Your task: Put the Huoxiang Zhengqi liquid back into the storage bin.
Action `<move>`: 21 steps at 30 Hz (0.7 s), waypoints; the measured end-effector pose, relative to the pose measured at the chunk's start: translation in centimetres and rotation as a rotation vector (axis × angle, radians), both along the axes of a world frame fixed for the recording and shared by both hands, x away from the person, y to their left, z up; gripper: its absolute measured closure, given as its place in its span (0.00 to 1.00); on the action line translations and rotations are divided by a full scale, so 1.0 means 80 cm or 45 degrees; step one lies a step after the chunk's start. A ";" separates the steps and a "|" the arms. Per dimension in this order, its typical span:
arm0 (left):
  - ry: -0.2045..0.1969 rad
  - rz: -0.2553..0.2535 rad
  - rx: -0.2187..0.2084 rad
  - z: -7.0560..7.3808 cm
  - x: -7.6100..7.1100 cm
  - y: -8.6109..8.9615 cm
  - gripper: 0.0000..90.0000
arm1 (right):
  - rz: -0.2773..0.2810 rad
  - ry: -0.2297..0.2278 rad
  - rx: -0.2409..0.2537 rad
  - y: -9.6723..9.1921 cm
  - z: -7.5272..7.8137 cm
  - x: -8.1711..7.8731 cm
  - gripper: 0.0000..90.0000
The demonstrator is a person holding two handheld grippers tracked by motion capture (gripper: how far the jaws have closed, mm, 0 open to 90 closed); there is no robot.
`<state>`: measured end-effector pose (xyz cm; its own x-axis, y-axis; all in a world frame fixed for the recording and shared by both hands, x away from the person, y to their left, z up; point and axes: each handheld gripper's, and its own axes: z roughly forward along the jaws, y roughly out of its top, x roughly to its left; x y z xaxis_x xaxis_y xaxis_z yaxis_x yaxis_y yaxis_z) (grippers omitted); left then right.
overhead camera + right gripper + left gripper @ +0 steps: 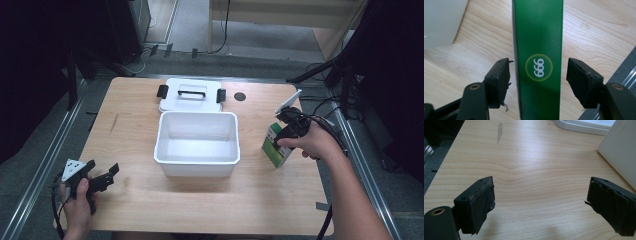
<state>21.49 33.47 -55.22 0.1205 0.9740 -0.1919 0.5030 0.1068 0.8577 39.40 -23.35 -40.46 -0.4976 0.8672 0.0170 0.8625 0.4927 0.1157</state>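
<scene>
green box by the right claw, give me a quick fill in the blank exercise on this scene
1. The right claw is open, one jaw on each side of the ____ box.
2. The white bin at the table's middle holds ____.
3. The white lid lies flat just ____ the bin.
4. The left claw is open above bare ____ tabletop.

Missing words: green; nothing; behind; wooden

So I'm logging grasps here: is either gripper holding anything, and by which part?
Nothing is held. The right gripper straddles the green box with its jaws open, gaps on both narrow sides. The left gripper is open over bare table.
</scene>
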 end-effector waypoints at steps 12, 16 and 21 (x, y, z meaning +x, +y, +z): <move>0.002 -0.004 -0.008 0.000 0.001 0.000 0.09 | 0.004 0.032 0.011 0.004 -0.009 0.014 0.49; 0.002 -0.003 -0.008 0.000 0.000 0.001 0.10 | -0.006 0.035 0.003 0.007 -0.011 0.018 0.52; 0.002 -0.003 -0.011 0.000 0.000 0.001 0.10 | 0.013 0.038 -0.013 0.011 -0.015 0.023 0.64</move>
<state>21.51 33.53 -55.24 0.1229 0.9720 -0.2002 0.5043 0.1126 0.8561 41.23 -22.44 -41.69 -0.5059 0.8623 0.0235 0.8604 0.5025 0.0850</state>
